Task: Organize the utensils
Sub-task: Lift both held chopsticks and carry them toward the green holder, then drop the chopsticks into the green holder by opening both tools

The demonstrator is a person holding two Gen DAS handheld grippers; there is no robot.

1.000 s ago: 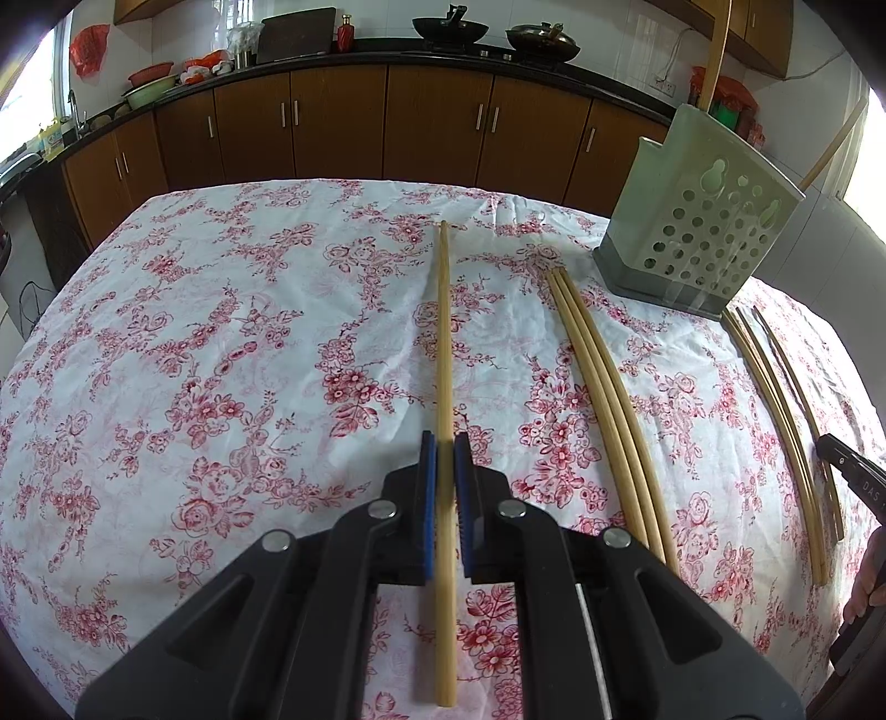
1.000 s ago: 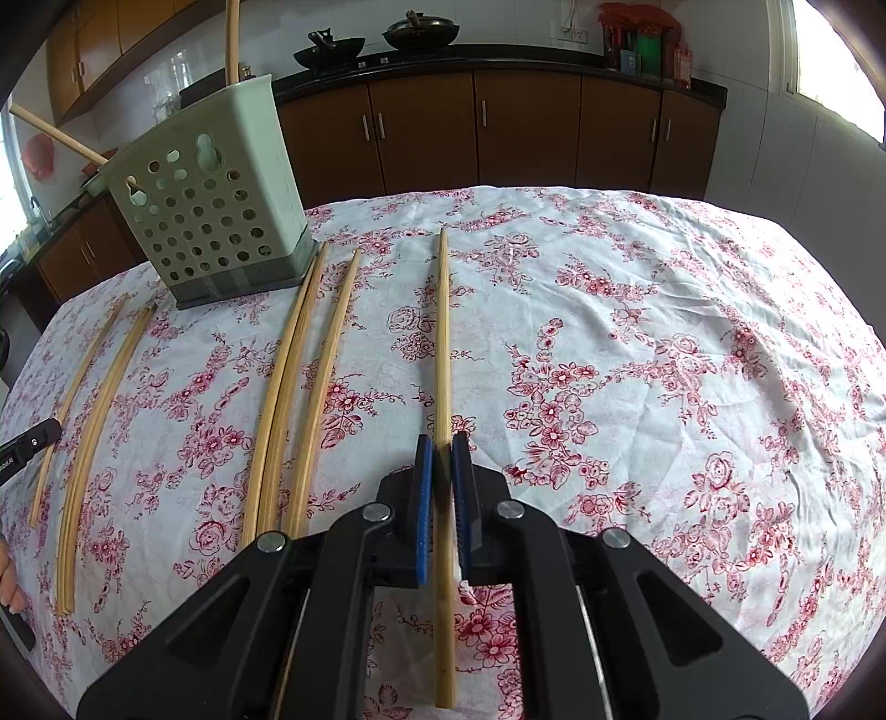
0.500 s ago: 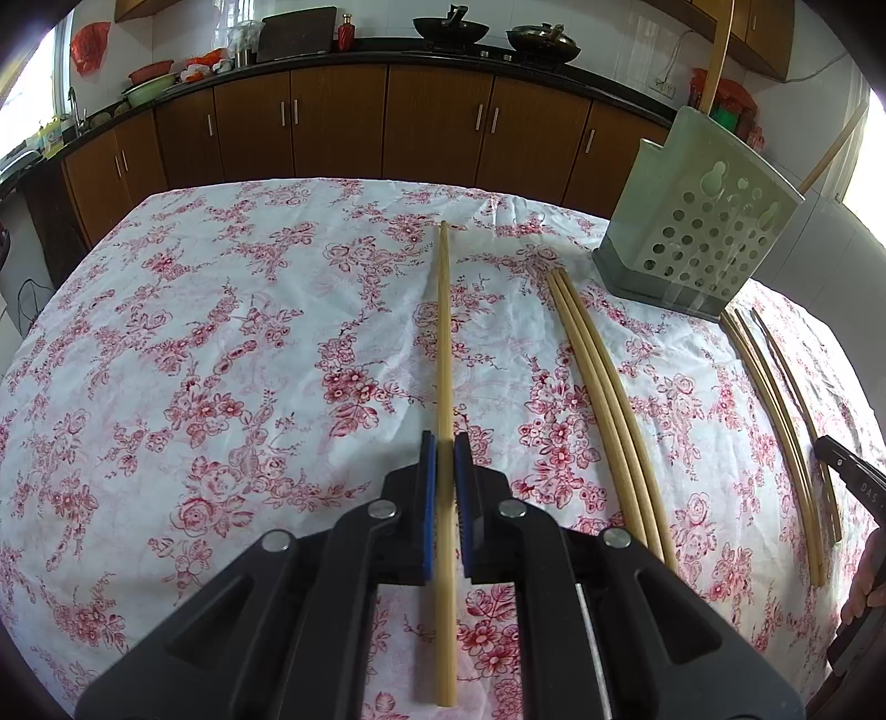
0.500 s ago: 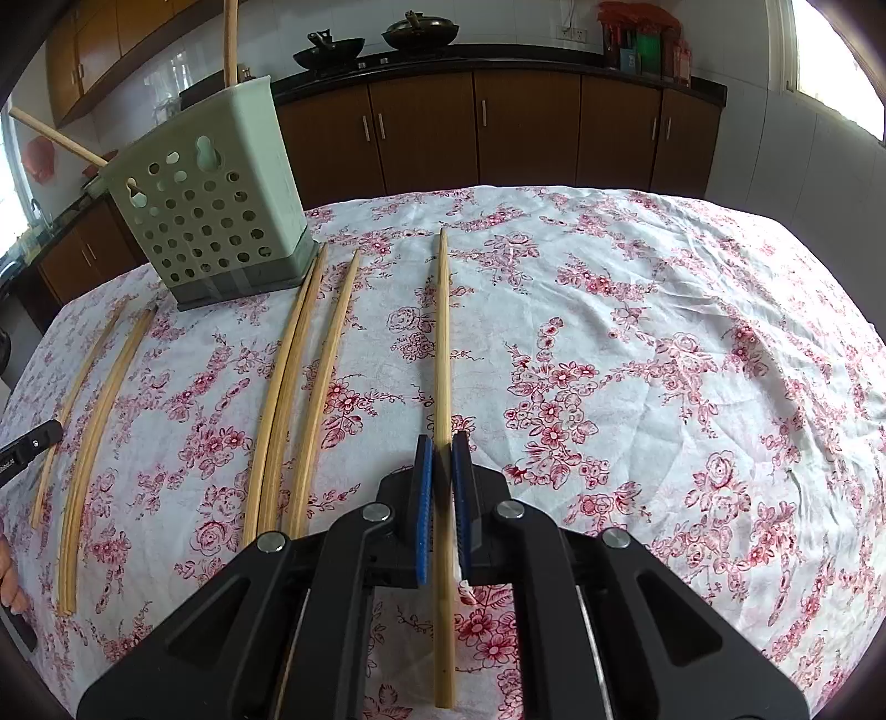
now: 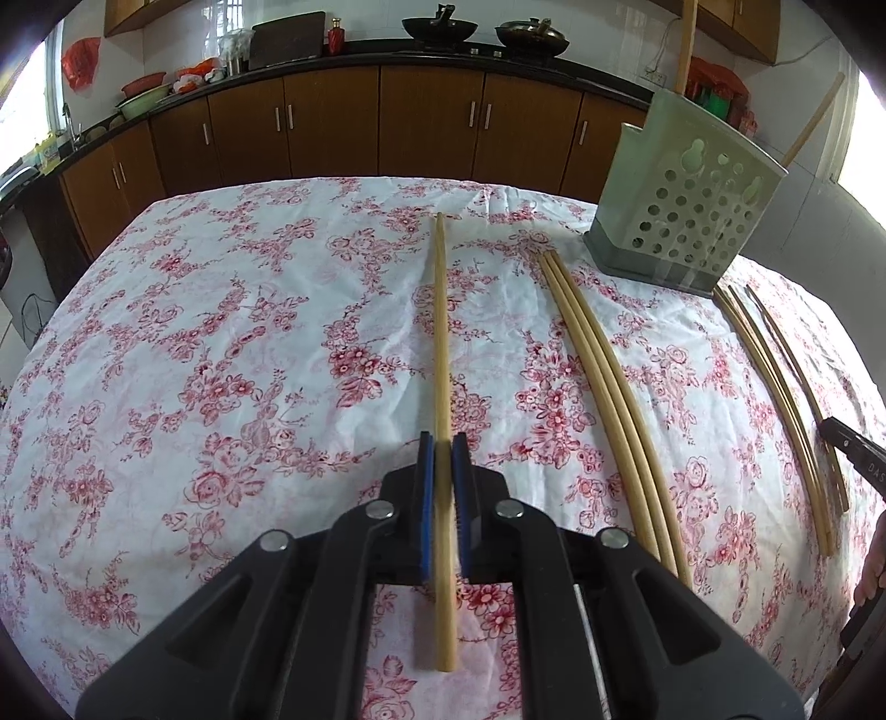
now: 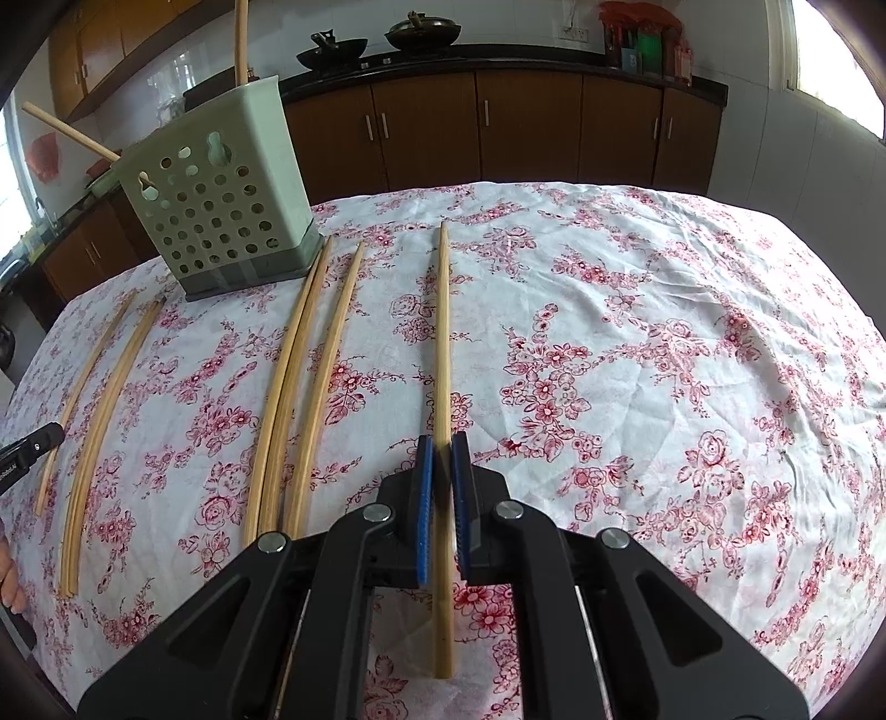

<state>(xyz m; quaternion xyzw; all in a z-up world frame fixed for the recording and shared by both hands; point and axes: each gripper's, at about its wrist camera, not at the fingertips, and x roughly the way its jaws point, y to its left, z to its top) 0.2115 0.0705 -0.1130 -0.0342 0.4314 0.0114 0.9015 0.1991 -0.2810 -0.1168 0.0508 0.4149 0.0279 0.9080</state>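
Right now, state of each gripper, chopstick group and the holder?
left gripper: shut on a chopstick
right gripper: shut on a second chopstick
three loose chopsticks: flat on the tablecloth, beside the holder
green holder: upright, two chopsticks standing in it

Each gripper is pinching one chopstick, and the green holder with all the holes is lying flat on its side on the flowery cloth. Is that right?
Not quite. The green holder stands upright on the flowery cloth, with two sticks poking out of its top; the right wrist view shows this. The rest is right: the left gripper pinches one chopstick, and the right gripper pinches one chopstick.
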